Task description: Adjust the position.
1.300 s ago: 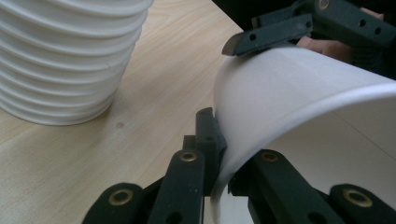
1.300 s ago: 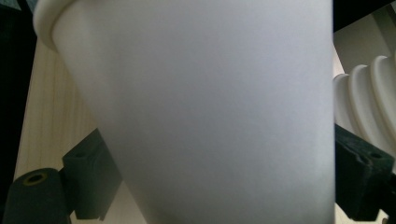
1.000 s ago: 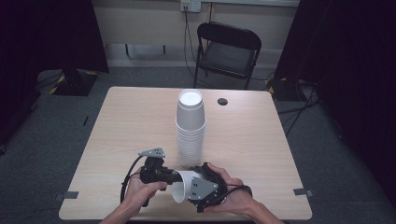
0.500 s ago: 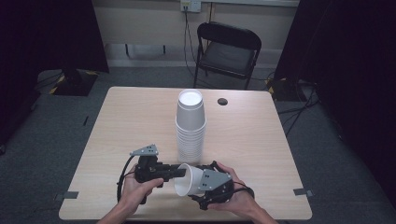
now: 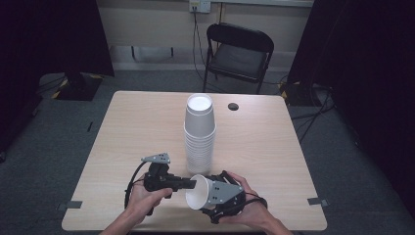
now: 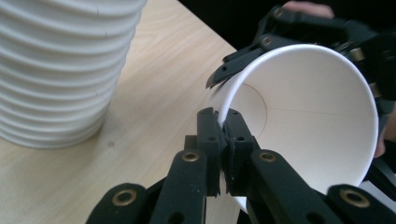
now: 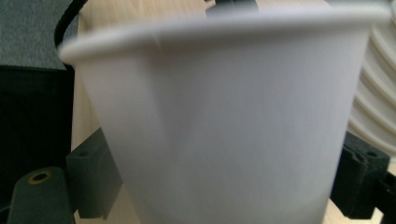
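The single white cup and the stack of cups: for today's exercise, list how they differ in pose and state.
The single cup lies on its side, off the table, while the stack of cups stands upside down on the table. The left gripper pinches the single cup's rim and the right gripper spans its body; the stack is untouched. Both are plain white.

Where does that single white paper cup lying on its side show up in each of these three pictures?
High view: single white paper cup low centre, between both grippers.
Left gripper view: right half, rim pinched between black jaws.
Right gripper view: blurred across the middle.
Shared landmark: tall stack of white paper cups.
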The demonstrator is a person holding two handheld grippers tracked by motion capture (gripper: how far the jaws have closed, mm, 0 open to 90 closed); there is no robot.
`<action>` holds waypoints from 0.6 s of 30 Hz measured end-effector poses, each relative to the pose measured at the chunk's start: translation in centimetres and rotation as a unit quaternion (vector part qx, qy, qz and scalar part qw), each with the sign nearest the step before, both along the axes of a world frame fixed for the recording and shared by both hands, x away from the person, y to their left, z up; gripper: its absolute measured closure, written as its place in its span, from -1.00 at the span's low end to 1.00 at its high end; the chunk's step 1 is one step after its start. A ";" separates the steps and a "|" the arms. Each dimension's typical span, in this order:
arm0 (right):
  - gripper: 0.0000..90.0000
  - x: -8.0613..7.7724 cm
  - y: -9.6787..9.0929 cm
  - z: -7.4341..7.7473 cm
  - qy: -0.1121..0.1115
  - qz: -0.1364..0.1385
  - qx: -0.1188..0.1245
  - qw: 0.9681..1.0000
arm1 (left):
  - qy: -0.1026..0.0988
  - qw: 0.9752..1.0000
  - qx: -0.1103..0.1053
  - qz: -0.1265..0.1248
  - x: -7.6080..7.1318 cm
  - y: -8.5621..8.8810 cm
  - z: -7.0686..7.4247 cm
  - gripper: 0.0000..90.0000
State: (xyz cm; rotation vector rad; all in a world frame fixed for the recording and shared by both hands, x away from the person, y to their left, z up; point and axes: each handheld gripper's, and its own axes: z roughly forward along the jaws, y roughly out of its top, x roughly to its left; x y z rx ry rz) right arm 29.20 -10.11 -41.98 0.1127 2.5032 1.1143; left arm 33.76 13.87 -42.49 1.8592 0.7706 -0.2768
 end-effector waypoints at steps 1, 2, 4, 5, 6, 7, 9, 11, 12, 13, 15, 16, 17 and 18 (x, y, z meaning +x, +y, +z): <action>-0.71 0.0 0.2 0.1 -0.003 0.001 -0.006 1.000 | 0.001 1.000 0.001 0.000 0.0 0.0 0.0 0.94; -0.71 0.1 0.3 0.1 -0.002 0.003 -0.006 1.000 | 0.004 1.000 0.002 0.001 0.0 0.1 0.0 0.94; -0.71 0.2 0.4 0.1 0.002 0.004 -0.007 1.000 | 0.009 1.000 0.006 0.002 0.1 0.1 0.0 0.94; -0.71 0.2 0.4 0.1 0.003 0.005 -0.008 1.000 | 0.011 1.000 0.008 0.004 0.1 0.1 -0.1 0.94; -0.71 0.2 0.5 0.0 0.003 0.005 -0.010 1.000 | 0.011 1.000 0.011 0.004 0.1 0.1 -0.1 0.94; -0.71 0.2 0.6 -0.1 0.004 0.004 -0.011 1.000 | 0.012 1.000 0.011 0.005 0.1 0.0 -0.1 0.94; -0.71 0.3 0.6 -0.1 0.005 0.005 -0.012 1.000 | 0.010 1.000 0.010 0.007 0.1 0.0 -0.1 0.94; -0.70 0.3 0.6 -0.1 0.007 0.001 -0.010 1.000 | 0.008 1.000 0.009 0.006 0.1 0.2 -0.1 0.94; -0.70 0.3 0.6 0.0 0.007 0.001 -0.008 1.000 | 0.006 1.000 0.007 0.006 0.1 0.2 -0.1 0.93; -0.69 0.3 0.5 0.0 0.008 0.000 -0.004 1.000 | 0.005 1.000 0.007 0.007 0.1 0.1 -0.1 0.93; -0.68 0.3 0.5 -0.1 0.009 0.000 -0.002 1.000 | 0.003 1.000 0.005 0.008 0.0 0.1 -0.1 0.93; -0.68 0.3 0.4 -0.1 0.011 -0.002 0.000 1.000 | 0.002 1.000 0.004 0.008 0.1 0.1 -0.1 0.92; -0.68 0.3 0.4 -0.2 0.013 -0.003 0.003 1.000 | 0.002 1.000 0.001 0.008 0.1 0.1 -0.1 0.92; -0.68 0.3 0.3 -0.2 0.014 -0.004 0.005 1.000 | -0.001 1.000 -0.001 0.007 0.0 0.1 -0.1 0.91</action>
